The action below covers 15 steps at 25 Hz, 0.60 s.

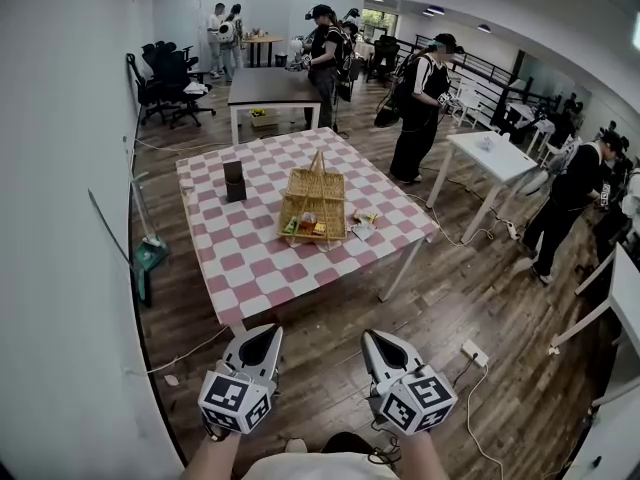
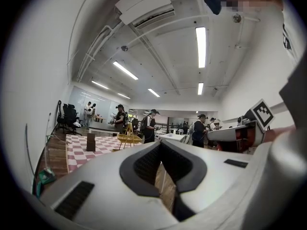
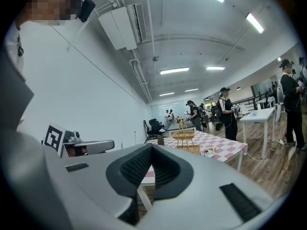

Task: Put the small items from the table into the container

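1. Counter (image 1: 250,268): pink-and-white checked cloth.
2. Basket (image 1: 313,200): yellow wicker.
3. Box (image 1: 234,181): dark brown.
4. Left tongs (image 1: 262,334) and right tongs (image 1: 376,338): pale grey, black pads, black-and-white marker cubes.
5. Floor (image 1: 480,298): brown wood planks.
6. Office chairs (image 1: 165,78): black.

Your wicker basket (image 1: 300,194) stands upright, handle raised; small items (image 1: 362,222) lie just beside it at 4 o'clock, a few inside.

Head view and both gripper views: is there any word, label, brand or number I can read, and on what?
No readable text anywhere.
Left gripper and right gripper cubes: square black-and-white markers, no letters.
Packets beside the basket: print too small to read.
Dark box on the table: no label visible.
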Available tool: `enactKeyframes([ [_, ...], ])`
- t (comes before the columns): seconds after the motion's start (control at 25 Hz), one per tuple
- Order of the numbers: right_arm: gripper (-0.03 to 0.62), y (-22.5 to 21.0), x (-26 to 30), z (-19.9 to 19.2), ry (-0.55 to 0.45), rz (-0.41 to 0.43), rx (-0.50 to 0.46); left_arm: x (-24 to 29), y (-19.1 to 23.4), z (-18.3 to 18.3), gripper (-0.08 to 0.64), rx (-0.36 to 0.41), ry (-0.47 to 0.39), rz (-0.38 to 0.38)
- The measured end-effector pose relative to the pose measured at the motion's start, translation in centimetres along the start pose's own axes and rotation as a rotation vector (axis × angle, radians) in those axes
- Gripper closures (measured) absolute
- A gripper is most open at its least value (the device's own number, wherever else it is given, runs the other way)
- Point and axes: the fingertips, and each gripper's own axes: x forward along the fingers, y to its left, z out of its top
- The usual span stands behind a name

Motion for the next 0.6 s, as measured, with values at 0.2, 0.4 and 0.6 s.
enactKeyframes([
  [0.2, 0.578, 0.8, -0.3, 0.1, -0.004, -0.009, 0.001, -1.2, 0.4, -0.3, 0.560, -0.009, 0.000, -0.001],
  [0.4, 0.578, 1.4, 0.0, -0.6, 0.007, -0.008, 0.006, -1.7, 0.9, -0.9, 0.560, -0.020, 0.004, 0.000],
  [0.6, 0.578, 2.0, 1.0, -0.4, 0.017, 0.008, -0.004, -1.8, 1.9, -0.9, 0.560, -0.029, 0.003, 0.010],
])
